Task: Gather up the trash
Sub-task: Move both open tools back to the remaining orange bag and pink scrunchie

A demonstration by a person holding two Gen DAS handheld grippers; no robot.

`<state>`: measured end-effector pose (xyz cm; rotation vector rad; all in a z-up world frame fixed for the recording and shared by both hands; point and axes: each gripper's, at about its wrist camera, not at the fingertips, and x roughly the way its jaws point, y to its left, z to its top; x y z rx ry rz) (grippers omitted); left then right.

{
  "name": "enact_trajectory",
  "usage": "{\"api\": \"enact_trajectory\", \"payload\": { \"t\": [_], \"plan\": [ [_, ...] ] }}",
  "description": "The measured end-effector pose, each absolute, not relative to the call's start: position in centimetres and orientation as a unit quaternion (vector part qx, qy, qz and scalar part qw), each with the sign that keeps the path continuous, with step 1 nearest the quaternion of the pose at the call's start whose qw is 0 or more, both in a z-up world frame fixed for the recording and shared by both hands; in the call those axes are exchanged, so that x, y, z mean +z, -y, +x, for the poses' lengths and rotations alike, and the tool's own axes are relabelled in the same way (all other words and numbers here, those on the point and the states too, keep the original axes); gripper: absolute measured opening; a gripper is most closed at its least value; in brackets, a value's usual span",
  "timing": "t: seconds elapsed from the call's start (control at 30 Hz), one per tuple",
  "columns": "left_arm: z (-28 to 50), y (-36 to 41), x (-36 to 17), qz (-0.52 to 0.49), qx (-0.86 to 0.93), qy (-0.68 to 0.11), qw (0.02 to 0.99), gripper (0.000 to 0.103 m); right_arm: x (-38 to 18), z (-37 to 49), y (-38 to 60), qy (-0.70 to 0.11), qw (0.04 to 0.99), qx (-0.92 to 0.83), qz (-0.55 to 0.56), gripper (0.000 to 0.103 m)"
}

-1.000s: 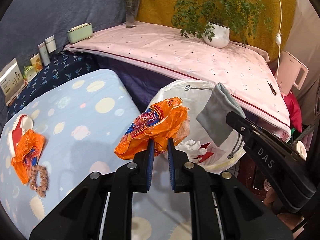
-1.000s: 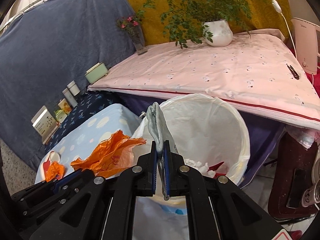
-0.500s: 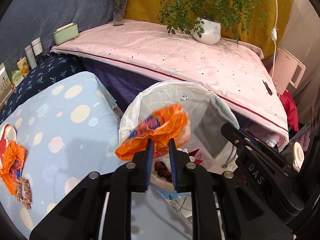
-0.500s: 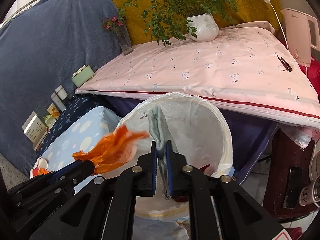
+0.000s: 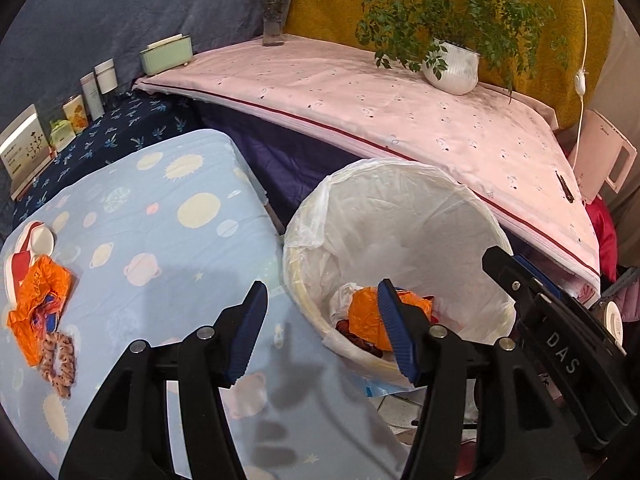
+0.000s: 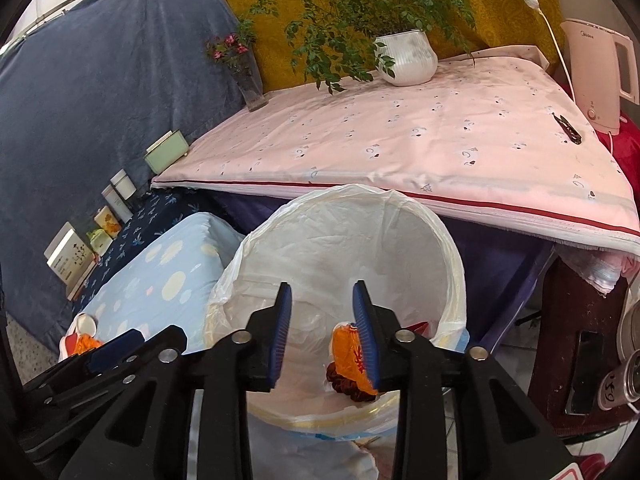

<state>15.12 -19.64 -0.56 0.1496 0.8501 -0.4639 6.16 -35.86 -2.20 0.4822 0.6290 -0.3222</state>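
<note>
We see the orange wrapper (image 5: 366, 314) lying inside the lined bin (image 5: 400, 184), lower centre, below our left hand-held gripper (image 5: 322, 330) and right hand-held gripper (image 6: 322, 330); both sets of jaws have just been opening and stand apart, holding nothing.

Both wrist views over bin (image 5: 400, 216)

blue drape (image 6: 100, 92), mustard wall (image 6: 472, 4)

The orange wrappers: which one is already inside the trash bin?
The orange wrapper at the bottom of the white-lined trash bin. The other orange wrapper lies on the blue spotted sheet.
</note>
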Motion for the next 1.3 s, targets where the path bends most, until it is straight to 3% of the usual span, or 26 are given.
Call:
{"api": "enact_trajectory", "payload": {
  "t": [0.27,0.8,0.97,1.3],
  "plan": [
    [14.9,17.1,-0.6,0.06,-0.2,-0.412,0.887,0.061,-1.7,6.1,33.9,-0.309,0.913,-0.145,0.225,0.042],
    [14.9,9.5,-0.9,0.023,-0.141,-0.42,0.896,0.064,-0.9,7.0,27.6,-0.325,0.92,-0.102,0.192,0.046],
    [14.8,7.2,-1.0,0.014,-0.127,-0.42,0.898,0.064,-0.5,7.3,25.9,-0.326,0.923,-0.091,0.18,0.052],
    [13.9,2.0,-1.9,0.004,-0.085,-0.421,0.903,0.074,-0.8,7.6,21.5,-0.341,0.925,-0.064,0.157,0.06]
  ]
}}
